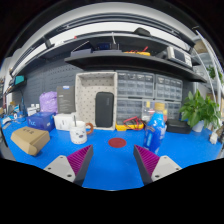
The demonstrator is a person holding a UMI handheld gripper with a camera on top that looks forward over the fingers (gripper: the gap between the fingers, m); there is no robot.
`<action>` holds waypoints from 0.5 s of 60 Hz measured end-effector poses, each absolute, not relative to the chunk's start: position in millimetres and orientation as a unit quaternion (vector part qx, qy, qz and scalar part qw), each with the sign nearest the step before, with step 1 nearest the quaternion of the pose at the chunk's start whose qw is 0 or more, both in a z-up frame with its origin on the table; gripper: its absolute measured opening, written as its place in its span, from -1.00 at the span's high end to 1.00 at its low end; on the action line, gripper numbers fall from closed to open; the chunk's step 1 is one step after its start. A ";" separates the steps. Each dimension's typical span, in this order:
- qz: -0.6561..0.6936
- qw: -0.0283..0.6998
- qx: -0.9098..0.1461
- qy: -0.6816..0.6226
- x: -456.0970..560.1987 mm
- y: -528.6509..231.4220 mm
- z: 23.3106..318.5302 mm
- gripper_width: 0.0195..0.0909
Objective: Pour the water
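My gripper (113, 163) hovers over the blue tabletop (112, 170), open, with nothing between its magenta pads (82, 160). Ahead of the fingers lies a small dark red round coaster (117, 142). To its left, beyond the left finger, stands a white cup (78, 133). Beyond the right finger stands a blue bottle-like object with a yellow top (155, 128). Both are well apart from the fingers.
A tan bag (30, 140) lies at the left, with a blue box (41, 121) and white boxes (66, 121) behind it. A white appliance with a dark door (98, 100) stands at the back. A green plant (204, 108) is at the right. Shelves hang above.
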State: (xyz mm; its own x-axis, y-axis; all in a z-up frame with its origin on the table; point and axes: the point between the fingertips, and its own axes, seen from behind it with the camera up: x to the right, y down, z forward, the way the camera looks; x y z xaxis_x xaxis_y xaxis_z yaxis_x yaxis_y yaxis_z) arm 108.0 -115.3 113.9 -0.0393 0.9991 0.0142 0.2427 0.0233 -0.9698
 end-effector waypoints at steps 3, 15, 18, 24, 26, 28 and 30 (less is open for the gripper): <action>0.433 0.437 -0.547 -0.568 114.8 -99.9 107.2 -0.79; 0.392 0.484 -0.561 -0.545 121.8 -33.2 98.3 -0.79; 0.393 0.491 -0.564 -0.535 114.7 -19.8 98.7 -0.79; 0.403 0.499 -0.565 -0.519 93.6 -0.7 100.2 -0.79; 0.414 0.505 -0.559 -0.510 83.6 -0.5 96.6 -0.79; 0.421 0.504 -0.557 -0.508 74.1 2.4 98.3 -0.79; 0.423 0.497 -0.556 -0.514 65.9 5.8 104.4 -0.80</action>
